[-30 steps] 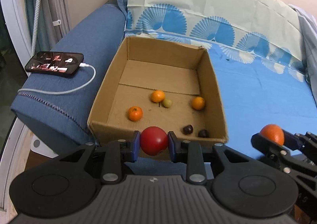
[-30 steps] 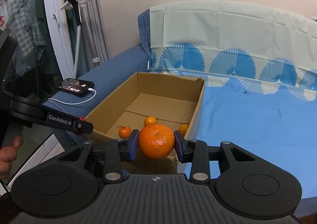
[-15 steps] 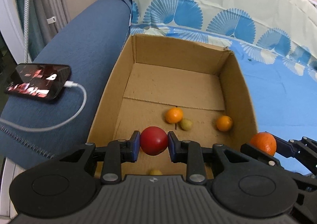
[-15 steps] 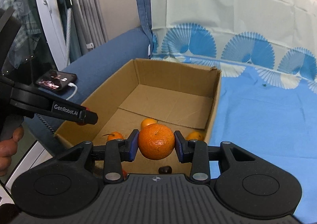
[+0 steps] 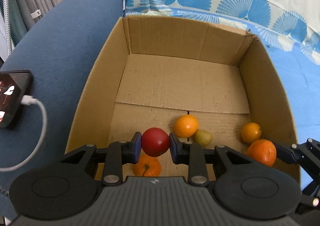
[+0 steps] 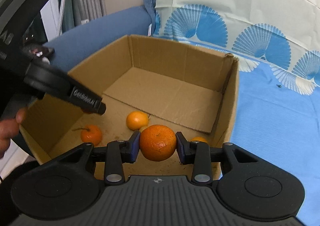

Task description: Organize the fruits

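My left gripper (image 5: 155, 144) is shut on a red round fruit (image 5: 155, 142) and holds it above the near part of an open cardboard box (image 5: 258, 61). My right gripper (image 6: 157, 143) is shut on a large orange (image 6: 158, 143) over the box's near right side; that orange also shows in the left wrist view (image 5: 262, 152). On the box floor lie a stemmed tangerine (image 5: 147, 167), an orange (image 5: 186, 126), a small yellow-green fruit (image 5: 203, 138) and another orange (image 5: 251, 133). The left gripper's arm (image 6: 66, 89) crosses the right wrist view.
The box (image 6: 233, 93) sits on a blue sheet (image 6: 280, 118) with fan patterns, against a dark blue sofa arm (image 5: 60, 45). A phone (image 5: 10, 95) with a white charging cable (image 5: 38, 138) lies on the arm, left of the box.
Both grippers have moved forward and down over the box with their fruits still held. The box now fills both views and the dark fruits near its front wall are out of sight.
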A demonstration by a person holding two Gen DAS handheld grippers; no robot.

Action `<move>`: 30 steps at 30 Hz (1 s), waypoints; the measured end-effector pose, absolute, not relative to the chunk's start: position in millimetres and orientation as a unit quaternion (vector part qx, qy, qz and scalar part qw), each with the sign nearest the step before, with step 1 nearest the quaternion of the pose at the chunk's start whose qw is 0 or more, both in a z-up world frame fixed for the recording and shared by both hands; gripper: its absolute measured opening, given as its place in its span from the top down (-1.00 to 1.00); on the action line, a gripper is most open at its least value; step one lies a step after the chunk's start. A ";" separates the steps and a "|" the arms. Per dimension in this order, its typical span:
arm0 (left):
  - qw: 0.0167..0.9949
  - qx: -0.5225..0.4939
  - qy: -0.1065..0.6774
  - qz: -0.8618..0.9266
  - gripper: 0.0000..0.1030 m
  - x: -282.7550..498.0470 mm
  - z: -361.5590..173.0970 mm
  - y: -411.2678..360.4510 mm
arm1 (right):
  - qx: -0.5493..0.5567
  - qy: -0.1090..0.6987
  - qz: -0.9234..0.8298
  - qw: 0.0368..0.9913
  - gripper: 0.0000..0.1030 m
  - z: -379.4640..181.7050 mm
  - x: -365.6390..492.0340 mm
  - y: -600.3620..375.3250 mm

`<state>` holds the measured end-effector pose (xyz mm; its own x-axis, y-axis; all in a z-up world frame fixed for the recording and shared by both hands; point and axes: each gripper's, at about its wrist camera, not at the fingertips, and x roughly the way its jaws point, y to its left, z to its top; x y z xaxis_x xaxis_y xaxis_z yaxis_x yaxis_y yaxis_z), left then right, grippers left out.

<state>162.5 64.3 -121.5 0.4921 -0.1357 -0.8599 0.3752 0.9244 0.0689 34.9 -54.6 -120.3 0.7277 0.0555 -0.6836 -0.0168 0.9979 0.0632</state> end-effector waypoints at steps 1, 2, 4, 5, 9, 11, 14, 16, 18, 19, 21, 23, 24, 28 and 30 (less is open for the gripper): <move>0.854 0.127 0.482 -0.149 0.37 165.0 -124.4 62.9 | 0.024 0.371 0.021 0.928 0.24 -122.8 36.8 -53.8; 0.853 0.130 0.483 -0.148 0.36 167.6 -127.6 61.8 | 0.023 0.373 0.022 0.927 0.24 -125.2 38.1 -53.4; 0.851 0.134 0.485 -0.148 0.36 171.2 -132.2 60.3 | 0.009 0.368 0.022 0.930 0.23 -126.9 38.9 -51.6; 0.850 0.136 0.487 -0.149 0.35 172.6 -134.1 59.5 | 0.005 0.368 0.024 0.930 0.23 -127.6 39.6 -51.0; 0.851 0.133 0.485 -0.153 -0.83 171.5 -130.5 58.6 | -0.013 0.363 0.025 0.931 -0.01 -126.7 39.8 -49.6; 0.866 0.127 0.460 -0.149 -0.99 163.8 -120.8 60.9 | -0.028 0.346 0.015 0.938 -0.53 -120.7 36.1 -49.5; 0.864 0.144 0.458 -0.154 -0.99 155.1 -109.5 60.5 | -0.053 0.324 0.017 0.944 -0.74 -109.5 23.3 -47.7; 0.860 0.147 0.465 -0.151 -0.99 148.2 -102.8 63.1 | -0.061 0.324 0.015 0.944 -0.79 -103.2 10.9 -45.6; 0.859 0.138 0.470 -0.148 -0.99 136.9 -94.4 69.9 | -0.050 0.328 0.012 0.943 -0.82 -95.9 -3.3 -43.3; 0.859 0.132 0.472 -0.147 -0.99 130.2 -90.0 73.7 | -0.042 0.330 0.010 0.943 -0.83 -92.5 -8.5 -40.4; 0.860 0.124 0.473 -0.147 -0.99 116.2 -82.4 79.6 | -0.025 0.333 0.004 0.943 -0.85 -85.1 -21.9 -38.6; 0.862 0.120 0.471 -0.145 -0.99 98.1 -73.1 86.9 | -0.007 0.335 -0.004 0.942 -0.86 -76.4 -37.3 -35.2; 0.864 0.118 0.468 -0.143 -0.99 88.7 -68.9 90.4 | 0.000 0.335 -0.008 0.942 -0.87 -73.1 -44.9 -33.3; 0.872 0.113 0.457 -0.137 -0.99 50.4 -53.6 104.2 | -0.003 0.322 -0.019 0.946 -0.91 -58.0 -75.2 -22.8; 0.874 0.112 0.451 -0.139 -0.99 31.5 -47.4 108.7 | -0.014 0.307 -0.025 0.951 -0.92 -49.5 -88.1 -17.7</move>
